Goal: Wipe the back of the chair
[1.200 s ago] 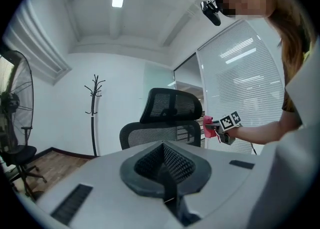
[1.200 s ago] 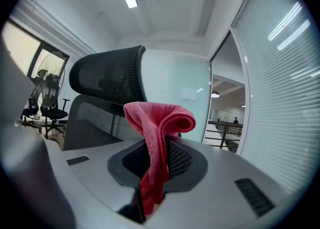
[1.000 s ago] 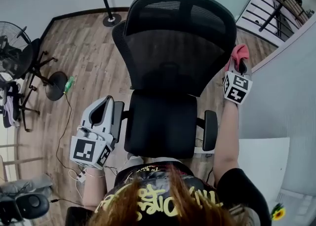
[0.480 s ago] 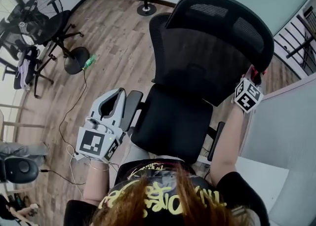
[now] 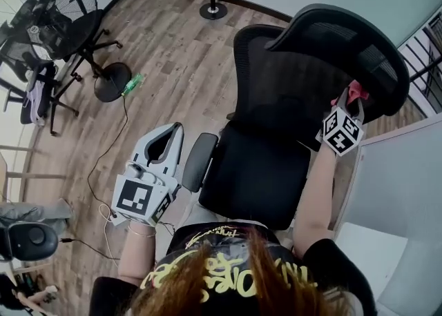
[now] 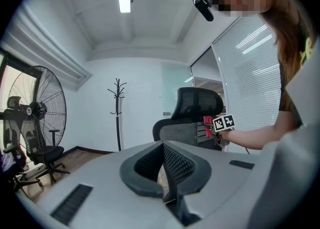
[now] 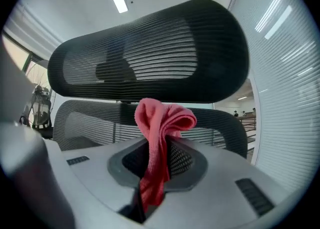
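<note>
HEAD: you look steeply down on the chair (image 5: 266, 170) from above its seat front | LEFT gripper view: low beside you, facing across the room, chair well off | RIGHT gripper view: close under the headrest (image 7: 150, 48), tilted up | SHARED: headrest and red cloth (image 7: 159, 138) appear in all three.

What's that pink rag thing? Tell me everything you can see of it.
A pinkish-red cloth, soft like towelling, bunched into a loose fold. The right gripper has its jaws shut on it: its top puffs up above them and a tail hangs down. It is held at the edge of the black mesh chair, just under the headrest; whether it touches the mesh isn't clear.
</note>
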Tool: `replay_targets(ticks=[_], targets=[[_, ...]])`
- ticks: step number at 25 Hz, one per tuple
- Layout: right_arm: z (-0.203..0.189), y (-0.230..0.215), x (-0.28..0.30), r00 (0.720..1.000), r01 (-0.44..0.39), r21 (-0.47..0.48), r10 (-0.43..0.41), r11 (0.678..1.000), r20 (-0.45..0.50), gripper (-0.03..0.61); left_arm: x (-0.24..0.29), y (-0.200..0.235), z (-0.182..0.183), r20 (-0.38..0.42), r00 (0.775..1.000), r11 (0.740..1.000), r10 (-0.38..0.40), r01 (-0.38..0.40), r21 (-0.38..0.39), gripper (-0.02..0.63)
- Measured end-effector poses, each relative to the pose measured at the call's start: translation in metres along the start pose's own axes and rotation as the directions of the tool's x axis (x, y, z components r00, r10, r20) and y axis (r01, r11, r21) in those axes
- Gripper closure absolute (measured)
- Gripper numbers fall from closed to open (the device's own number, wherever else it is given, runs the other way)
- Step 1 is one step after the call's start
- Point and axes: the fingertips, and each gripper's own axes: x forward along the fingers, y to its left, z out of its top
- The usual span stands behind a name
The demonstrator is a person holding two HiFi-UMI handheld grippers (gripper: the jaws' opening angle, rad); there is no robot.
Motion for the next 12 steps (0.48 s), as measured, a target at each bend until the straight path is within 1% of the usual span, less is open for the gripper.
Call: replay_targets(ticks=[3,6,9,12], targets=[[-0.003,0.034,0.004,1.000,-0.021,-0.007,0.021,1.000,0.005,0.517,-0.003,0.018,-0.003,-0.007,1.000,1.000,0.011,-0.011,-0.004,0.620],[-0.003,0.069,0.008,0.999,-0.038,0.012,0.038,0.999,0.019,0.518,-0.005,0.033,-0.009,-0.030,0.999,1.000,0.017,-0.017,0.002,0.620],[0.002,0.108,0.009,0.997,-0.071,0.002,0.071,0.997,0.036,0.518,-0.008,0.051,-0.012,-0.017,1.000,1.000,0.024,-0.024,-0.008,0.620],[0.002,0.144,0.009,0.995,-0.100,0.009,0.100,0.995,0.031,0.518,-0.017,0.062,-0.016,-0.015,0.999,0.999,0.034,-0.035,-0.021,0.620]])
